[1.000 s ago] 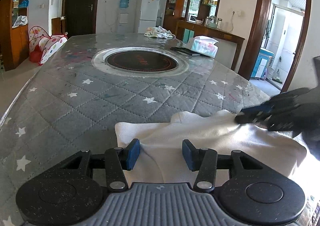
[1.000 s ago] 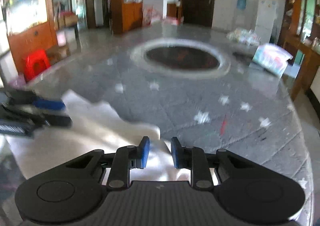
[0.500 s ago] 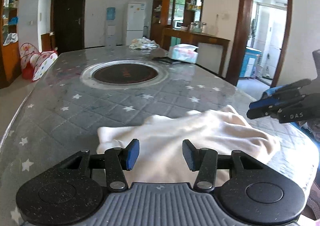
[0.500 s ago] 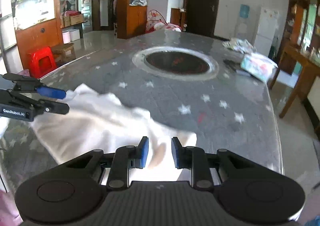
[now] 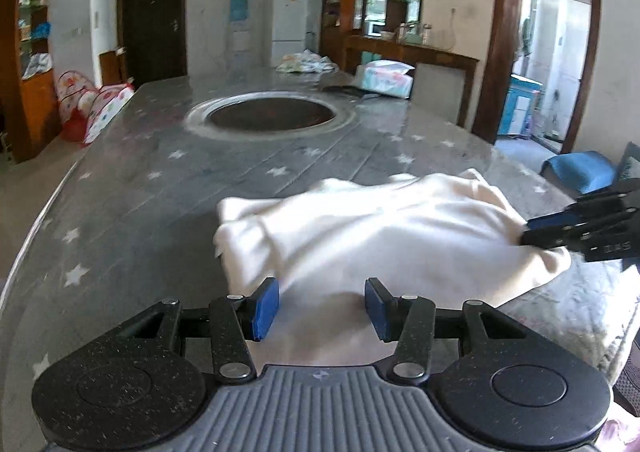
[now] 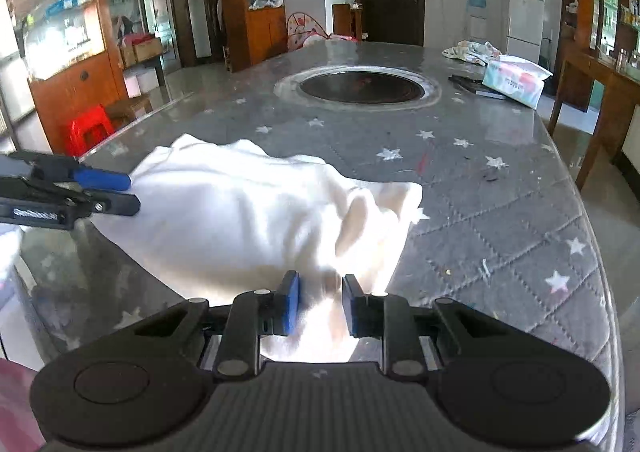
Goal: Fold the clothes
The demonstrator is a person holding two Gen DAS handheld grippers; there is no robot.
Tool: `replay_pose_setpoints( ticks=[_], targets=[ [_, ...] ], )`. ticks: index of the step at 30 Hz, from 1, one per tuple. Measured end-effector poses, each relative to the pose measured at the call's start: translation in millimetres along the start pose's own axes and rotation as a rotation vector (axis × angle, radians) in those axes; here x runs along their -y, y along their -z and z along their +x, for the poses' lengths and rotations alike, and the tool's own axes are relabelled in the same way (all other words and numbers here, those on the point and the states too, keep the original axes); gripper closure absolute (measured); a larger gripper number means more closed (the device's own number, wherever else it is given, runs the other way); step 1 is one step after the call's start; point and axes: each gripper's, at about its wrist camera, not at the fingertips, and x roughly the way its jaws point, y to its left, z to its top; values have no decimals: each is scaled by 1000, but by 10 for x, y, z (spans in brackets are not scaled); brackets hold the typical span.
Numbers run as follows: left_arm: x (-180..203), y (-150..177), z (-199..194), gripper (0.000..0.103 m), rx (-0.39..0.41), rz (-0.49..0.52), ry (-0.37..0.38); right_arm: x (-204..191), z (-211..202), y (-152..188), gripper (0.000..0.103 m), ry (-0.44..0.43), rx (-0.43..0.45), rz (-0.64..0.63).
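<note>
A white garment (image 5: 360,236) lies bunched on the near end of a grey star-patterned table (image 5: 160,187). It also shows in the right wrist view (image 6: 248,219). My left gripper (image 5: 322,308) is open, its blue pads wide apart just above the garment's near edge. My right gripper (image 6: 320,306) is open too, with a narrower gap, over the garment's near corner. Neither holds cloth. The right gripper shows at the garment's right end in the left wrist view (image 5: 576,228), and the left gripper shows at the garment's left edge in the right wrist view (image 6: 96,191).
A round dark hotplate (image 5: 272,117) sits sunk in the table's middle. A tissue pack (image 5: 386,79) and a heap of cloth (image 5: 306,63) lie at the far end. A red stool (image 6: 90,127) stands on the floor to the left, a blue cushion (image 5: 580,171) to the right.
The garment has been drawn closer to the table's near edge and bunched up. Both grippers have pulled back and stay open.
</note>
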Motion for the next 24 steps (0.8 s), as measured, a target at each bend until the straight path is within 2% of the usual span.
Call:
replay_pose_setpoints(
  ticks=[3,5,8,12,16,18,24],
  targets=[
    [-29,11,-6,52,-2,-14,3,93,-71,-19,82,-35,21,65],
    [-1,11,-9,51,1,-7,-4,180,-95,-51,84,-27,41,111],
    [4,17,-7,49,4,-18,-2,245,-27,-78,88,-2,38,119],
    [2,24,-13,49,4,-26,-3,264,118,-91,89,-6,32,137],
    [6,27,-8,47,2,-23,-4,155,123,-103,90,54,62,78],
    [6,29,-7,47,1,-21,-4,96,117,-107,98,89,79,45],
    [11,48,-17,47,2,-16,-4,-30,125,-113,99,181,111,-32]
  ],
)
